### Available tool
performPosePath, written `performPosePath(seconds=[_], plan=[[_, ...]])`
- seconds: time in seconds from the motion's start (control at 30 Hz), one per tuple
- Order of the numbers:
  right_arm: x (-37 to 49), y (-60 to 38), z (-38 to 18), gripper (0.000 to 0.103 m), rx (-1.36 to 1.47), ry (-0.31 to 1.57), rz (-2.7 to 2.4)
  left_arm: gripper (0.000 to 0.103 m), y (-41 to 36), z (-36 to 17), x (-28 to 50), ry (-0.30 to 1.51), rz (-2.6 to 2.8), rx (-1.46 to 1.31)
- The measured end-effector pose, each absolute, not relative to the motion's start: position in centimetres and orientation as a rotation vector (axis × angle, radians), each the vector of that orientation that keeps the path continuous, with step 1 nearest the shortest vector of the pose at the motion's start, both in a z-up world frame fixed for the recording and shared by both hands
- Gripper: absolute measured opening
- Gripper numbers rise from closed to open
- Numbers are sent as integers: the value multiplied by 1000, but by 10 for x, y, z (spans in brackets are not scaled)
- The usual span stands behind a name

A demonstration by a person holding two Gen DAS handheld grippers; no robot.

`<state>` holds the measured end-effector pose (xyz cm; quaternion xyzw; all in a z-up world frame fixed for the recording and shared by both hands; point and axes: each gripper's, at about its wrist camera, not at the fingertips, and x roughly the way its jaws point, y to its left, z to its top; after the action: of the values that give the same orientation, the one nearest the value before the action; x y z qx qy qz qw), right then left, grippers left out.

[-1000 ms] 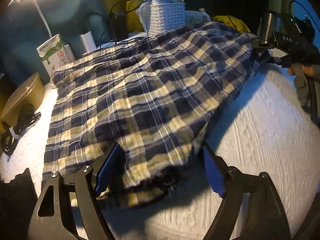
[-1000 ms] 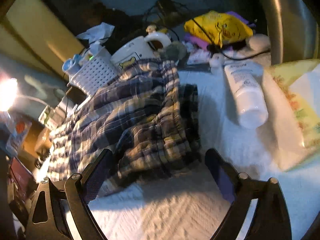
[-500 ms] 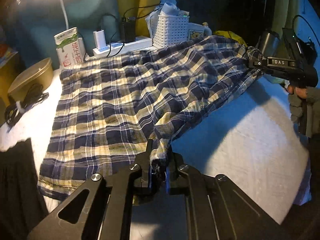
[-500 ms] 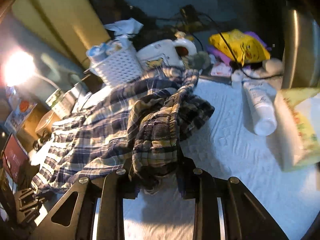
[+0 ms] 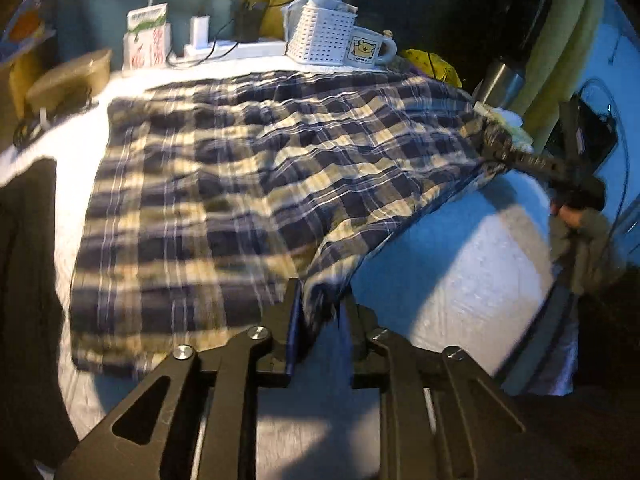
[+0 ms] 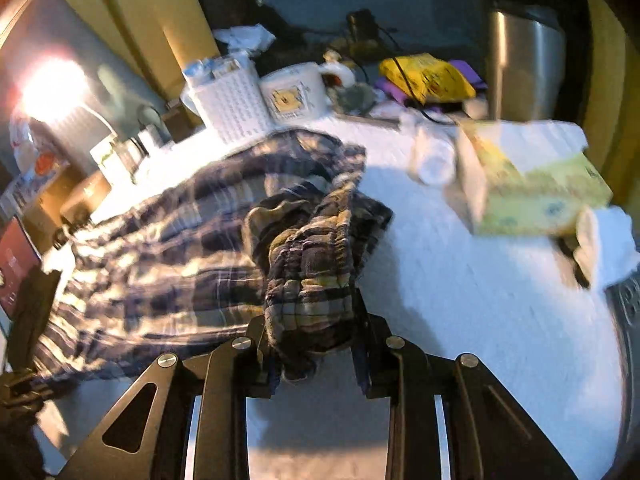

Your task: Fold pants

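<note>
A white textured cover spreads over the work surface in a dim room, lit by a bright lamp at the far left, with yellow curtains and a dark wall behind. The left gripper has a hem corner of the plaid pants between its 2 pads, and its jaws are opening slightly while the cloth stays pinched there. The right gripper is clamped on the bunched elastic waistband, lifted off the cover. Between them the pants lie spread across the cover, their near edge raised. Along the back edge stand a white perforated basket, a bear mug, a power strip with chargers and a milk carton. To the right sit a tissue box, a white bottle, a yellow bag and a steel canister.
</note>
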<state>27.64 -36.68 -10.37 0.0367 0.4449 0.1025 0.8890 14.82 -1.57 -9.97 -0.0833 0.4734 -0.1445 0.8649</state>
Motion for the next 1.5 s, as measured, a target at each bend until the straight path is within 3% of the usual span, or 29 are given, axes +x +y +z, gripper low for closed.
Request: performPosePath(seconds=[0.03, 0.07, 0.1, 0.17, 0.57, 1.27, 1.33, 1.37, 1.43, 1.5], plan=[[274, -369, -106, 30, 78, 924, 201, 32, -10, -96, 147, 989, -303, -186], [273, -372, -106, 38, 84, 926, 198, 43, -2, -89, 145, 971, -287, -187], [272, -374, -106, 51, 81, 929, 185, 47, 5, -83, 144, 951, -270, -182], [270, -377, -100, 66, 60, 904, 145, 52, 23, -71, 147, 910, -229, -177], [292, -377, -49, 67, 22, 764, 155, 53, 117, -55, 251, 833, -98, -165], [402, -260, -50, 67, -297, 747, 383, 53, 133, -124, 360, 990, -130, -127], [411, -251, -48, 67, -371, 742, 404, 49, 133, -123, 360, 967, -143, -125], [416, -247, -51, 67, -416, 757, 413, 31, 133, -121, 358, 947, -149, -120], [428, -242, -66, 67, -473, 818, 451, 13, 130, -120, 358, 934, -152, -102], [439, -245, -81, 67, -476, 881, 471, 6, 128, -114, 356, 899, -157, -91]])
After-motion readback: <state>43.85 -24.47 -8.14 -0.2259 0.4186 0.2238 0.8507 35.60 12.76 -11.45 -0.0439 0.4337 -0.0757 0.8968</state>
